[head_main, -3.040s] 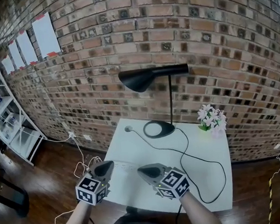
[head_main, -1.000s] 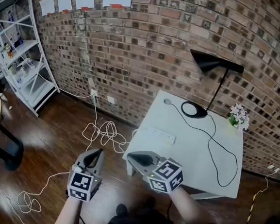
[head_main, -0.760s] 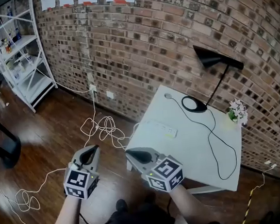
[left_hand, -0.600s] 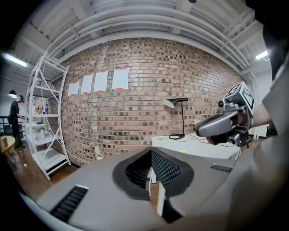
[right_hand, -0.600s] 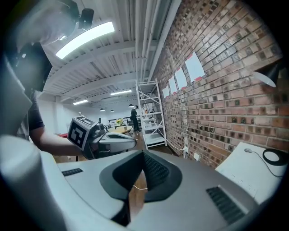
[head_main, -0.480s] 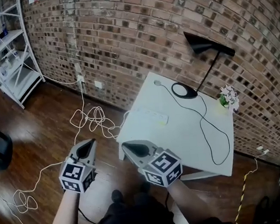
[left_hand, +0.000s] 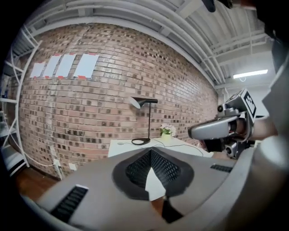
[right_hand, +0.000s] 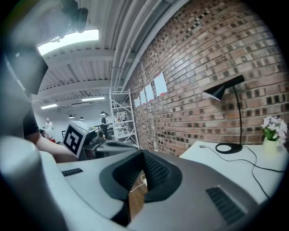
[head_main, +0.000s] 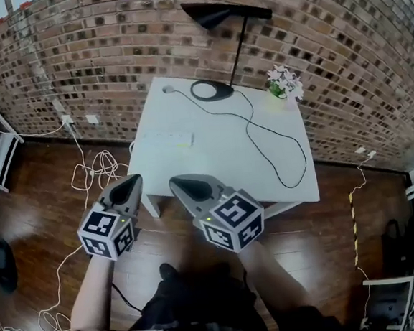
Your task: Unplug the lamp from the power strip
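- Lamp [head_main: 226, 14]: a black desk lamp at the far edge of the white table [head_main: 215, 175], against the brick wall [head_main: 110, 47]. A small flower pot [head_main: 285, 84] stands just beside its base.
- Its black cord [head_main: 250, 123] loops across the right half of the table and runs back to a small pale end piece [head_main: 168, 89] near the far left corner.
- Power strip [head_main: 165, 140]: white, lying flat near the table's left edge, apart from that end piece. At this size I cannot tell whether any plug sits in it.
- Progress, as I judge it: nothing has been grasped yet. Reaching the strip, finding the plug and pulling it out are all left to do.
- Left gripper [head_main: 133, 179]: jaws closed together with nothing between them. It hangs over the wooden floor [head_main: 24, 213], off the table's near left corner and well apart from the strip.
- Right gripper [head_main: 174, 180]: jaws likewise together and empty, just beside the left one at the table's near edge, touching nothing.
- Loose white cables [head_main: 95, 167] lie on the floor left of the table.
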Tool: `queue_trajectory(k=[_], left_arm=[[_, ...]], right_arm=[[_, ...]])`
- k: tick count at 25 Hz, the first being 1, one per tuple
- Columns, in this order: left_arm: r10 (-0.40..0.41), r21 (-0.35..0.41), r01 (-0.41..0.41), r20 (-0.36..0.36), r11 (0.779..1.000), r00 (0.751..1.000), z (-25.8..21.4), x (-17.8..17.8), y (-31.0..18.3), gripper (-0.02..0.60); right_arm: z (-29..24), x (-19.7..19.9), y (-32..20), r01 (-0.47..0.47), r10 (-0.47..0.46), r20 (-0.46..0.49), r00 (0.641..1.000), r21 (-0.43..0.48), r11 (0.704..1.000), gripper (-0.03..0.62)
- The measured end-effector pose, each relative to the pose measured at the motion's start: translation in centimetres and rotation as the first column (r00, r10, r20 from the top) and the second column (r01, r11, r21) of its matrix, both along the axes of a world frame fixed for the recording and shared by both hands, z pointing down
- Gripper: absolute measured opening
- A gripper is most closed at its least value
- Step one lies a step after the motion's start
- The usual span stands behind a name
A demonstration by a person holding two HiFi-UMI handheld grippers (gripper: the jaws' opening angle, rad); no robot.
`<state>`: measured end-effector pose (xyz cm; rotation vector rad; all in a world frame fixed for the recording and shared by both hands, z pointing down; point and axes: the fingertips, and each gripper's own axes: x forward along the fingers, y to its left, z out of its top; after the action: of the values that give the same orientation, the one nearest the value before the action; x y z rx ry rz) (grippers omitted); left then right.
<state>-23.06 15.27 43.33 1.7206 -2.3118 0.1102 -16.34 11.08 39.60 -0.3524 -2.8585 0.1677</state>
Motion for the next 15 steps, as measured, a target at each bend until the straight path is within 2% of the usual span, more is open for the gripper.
queue_trajectory(k=[4,9,12,15], left_arm=[[0.107,0.007,-0.107,0.003,0.994,0.994,-1.2,3.5,-4.5,-0.005],[0.204,-0.019,-0.203,0.022,0.979,0.979,-1.0,9.6,-10.0,-0.006],[0.245,-0.052,-0.243,0.028,0.969,0.969,-0.2,13.0,-12.6,-0.005],[0.26,-0.053,-0.259,0.021,0.964,0.965,-0.4,15.0,-14.9,-0.005]], right_arm=[[-0.7,3.4,-3.9,-0.069,0.069,0.033,0.997,0.002,0.998,0.002],[0.3,8.9,-8.5,-0.106,0.107,0.031,0.994,-0.016,0.994,0.001],[1.6,12.2,-10.9,-0.125,0.125,0.011,0.992,-0.022,0.992,0.0],[1.6,14.4,-12.9,-0.135,0.136,0.019,0.991,-0.029,0.99,0.002]])
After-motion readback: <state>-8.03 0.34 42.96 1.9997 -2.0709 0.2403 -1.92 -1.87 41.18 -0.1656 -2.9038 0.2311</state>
